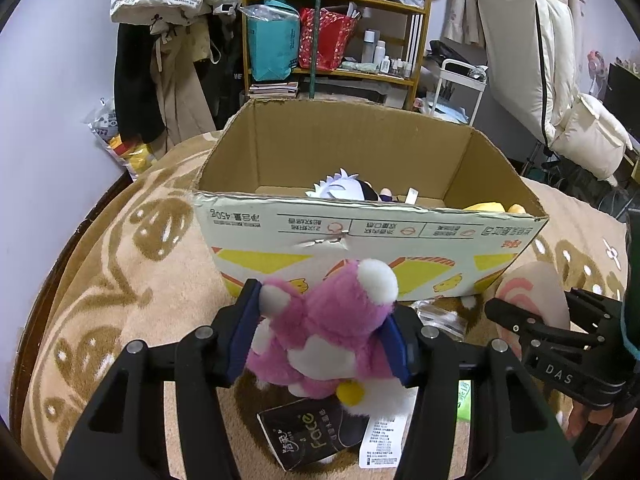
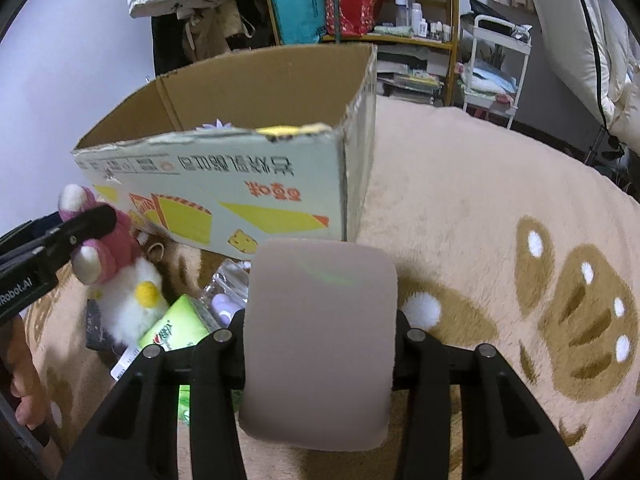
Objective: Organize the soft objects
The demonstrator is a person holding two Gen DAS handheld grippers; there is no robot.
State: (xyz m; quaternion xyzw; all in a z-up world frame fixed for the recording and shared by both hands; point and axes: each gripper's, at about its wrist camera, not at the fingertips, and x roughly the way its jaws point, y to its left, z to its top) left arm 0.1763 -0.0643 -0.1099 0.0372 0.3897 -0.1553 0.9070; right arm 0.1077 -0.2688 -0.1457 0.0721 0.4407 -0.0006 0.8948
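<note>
My left gripper [image 1: 324,328] is shut on a pink plush toy [image 1: 332,320] with white paws, held just in front of the open cardboard box [image 1: 372,236]. In the right wrist view the pink toy [image 2: 108,240] shows at the left, clamped in the left gripper. My right gripper [image 2: 320,340] is shut on a flat beige soft pad [image 2: 320,340], to the right of the box's [image 2: 224,184] near corner. The pad also shows in the left wrist view [image 1: 532,292]. Inside the box lie a white-haired plush doll [image 1: 348,188] and a yellow plush [image 1: 496,207].
A beige rug [image 2: 500,184] with brown patterns covers the surface. Below the box lie a white fluffy toy [image 2: 132,312], a green tissue pack [image 2: 176,324], a black sachet [image 1: 312,432] and clear plastic bags [image 1: 440,320]. A wooden shelf [image 1: 336,24] and hanging clothes stand behind.
</note>
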